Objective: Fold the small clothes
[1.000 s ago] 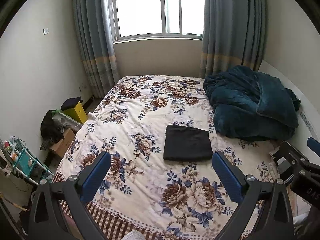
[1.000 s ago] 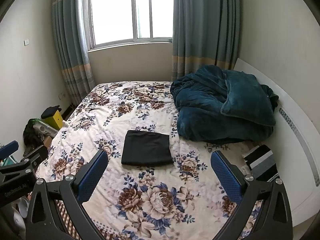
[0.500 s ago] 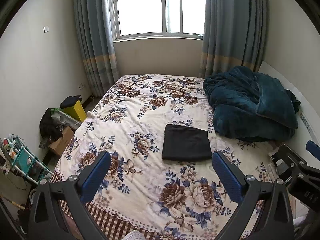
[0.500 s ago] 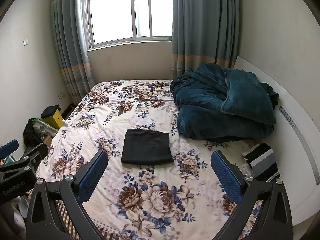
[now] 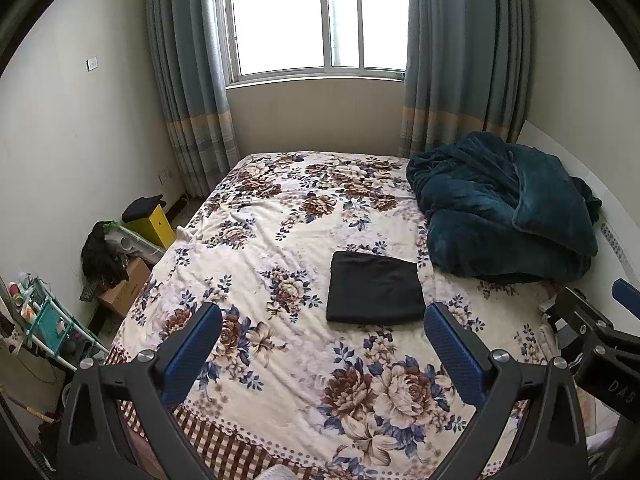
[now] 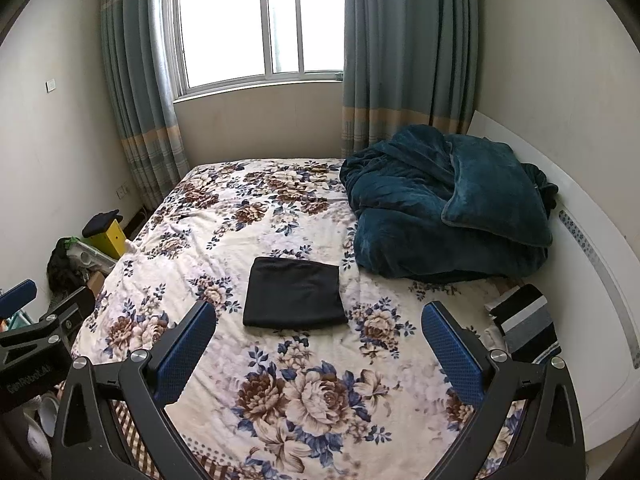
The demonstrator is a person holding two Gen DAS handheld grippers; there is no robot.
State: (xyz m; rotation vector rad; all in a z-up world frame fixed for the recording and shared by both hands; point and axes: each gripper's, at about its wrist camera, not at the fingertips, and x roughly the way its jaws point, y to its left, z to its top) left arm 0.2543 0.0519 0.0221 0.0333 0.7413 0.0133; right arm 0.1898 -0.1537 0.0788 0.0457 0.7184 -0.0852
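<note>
A black garment (image 5: 374, 288) lies folded into a flat rectangle on the flowered bedspread (image 5: 280, 216), near the middle of the bed; it also shows in the right wrist view (image 6: 294, 294). My left gripper (image 5: 322, 328) is open and empty, held above the bed's near edge, well short of the garment. My right gripper (image 6: 318, 330) is open and empty too, at about the same distance. Each gripper shows at the edge of the other's view.
A crumpled teal blanket (image 5: 504, 208) fills the bed's far right, beside a white headboard (image 6: 592, 264). Striped clothes (image 6: 524, 324) lie at the right edge. Boxes, a yellow stand (image 5: 154, 222) and a teal rack (image 5: 44, 320) crowd the floor on the left.
Both views have drifted slightly back and up from the bed. The folded garment has not moved and both grippers stay open.
</note>
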